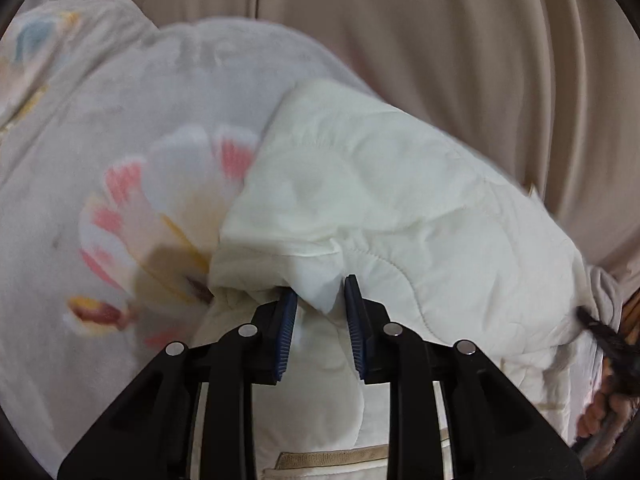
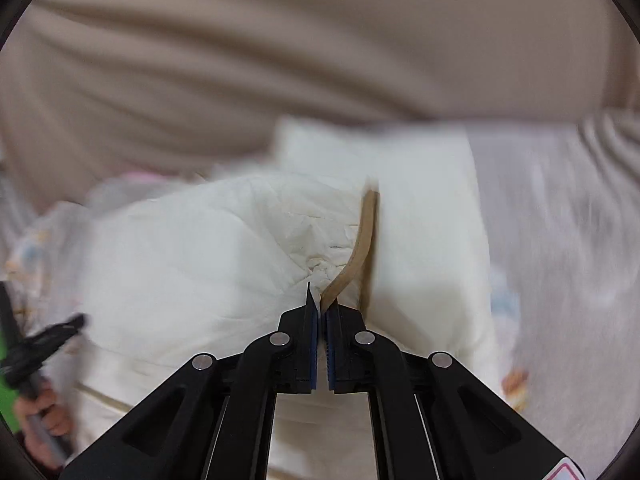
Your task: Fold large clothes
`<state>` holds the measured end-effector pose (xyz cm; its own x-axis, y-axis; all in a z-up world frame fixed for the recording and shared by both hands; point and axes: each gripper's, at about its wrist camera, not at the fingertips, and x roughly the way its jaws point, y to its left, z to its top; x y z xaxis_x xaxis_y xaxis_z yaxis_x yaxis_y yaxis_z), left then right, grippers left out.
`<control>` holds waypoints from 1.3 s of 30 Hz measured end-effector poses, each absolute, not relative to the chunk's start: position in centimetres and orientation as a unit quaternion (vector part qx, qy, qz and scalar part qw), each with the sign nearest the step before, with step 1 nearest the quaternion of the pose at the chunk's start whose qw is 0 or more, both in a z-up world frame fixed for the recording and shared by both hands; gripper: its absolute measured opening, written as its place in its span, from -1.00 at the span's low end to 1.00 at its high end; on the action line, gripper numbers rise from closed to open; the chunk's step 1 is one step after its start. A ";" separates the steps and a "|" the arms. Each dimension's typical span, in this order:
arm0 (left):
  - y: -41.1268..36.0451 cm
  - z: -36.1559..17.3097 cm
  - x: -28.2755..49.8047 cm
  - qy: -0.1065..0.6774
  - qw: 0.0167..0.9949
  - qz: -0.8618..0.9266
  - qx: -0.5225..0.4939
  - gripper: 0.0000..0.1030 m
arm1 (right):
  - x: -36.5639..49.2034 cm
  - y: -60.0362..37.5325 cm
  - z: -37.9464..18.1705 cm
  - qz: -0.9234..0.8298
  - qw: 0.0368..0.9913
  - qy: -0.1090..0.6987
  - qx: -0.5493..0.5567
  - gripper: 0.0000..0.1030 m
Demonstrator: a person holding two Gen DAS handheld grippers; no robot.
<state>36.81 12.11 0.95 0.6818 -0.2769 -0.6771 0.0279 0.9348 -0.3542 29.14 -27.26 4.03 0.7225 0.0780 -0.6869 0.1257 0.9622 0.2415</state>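
left wrist: close, forward | right wrist: close, forward | shared: garment [image 1: 400, 208]

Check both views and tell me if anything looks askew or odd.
Nothing looks damaged or spilled. The cream quilted jacket lies bunched on the flowered sheet, mid-fold. The right gripper is shut on its tan trim; the left gripper has a fold between its parted fingers.

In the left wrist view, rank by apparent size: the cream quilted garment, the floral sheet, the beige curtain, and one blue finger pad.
1. Beige curtain and floral sheet: similar, no ranking.
2. Cream quilted garment, enlarged by nearness.
3. Blue finger pad of the left gripper, smallest.
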 end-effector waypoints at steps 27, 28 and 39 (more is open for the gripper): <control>11.0 -0.6 36.4 0.378 0.913 -0.079 -0.132 -0.43 | 25.2 -27.1 12.3 0.060 0.968 0.173 0.173 -0.92; 10.9 -0.6 36.4 0.378 0.913 -0.078 -0.130 -0.43 | 25.9 -27.4 11.9 0.048 0.967 0.186 0.170 -0.92; 11.7 -0.3 35.9 0.381 0.910 -0.088 -0.138 -0.26 | 25.4 -32.3 5.4 0.012 0.927 0.303 0.219 -0.54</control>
<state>35.91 11.71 -0.25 0.6945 -0.2648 -0.6690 0.0542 0.9464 -0.3183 25.36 -32.30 5.45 0.8164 0.1545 -0.5564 0.1111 0.9036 0.4138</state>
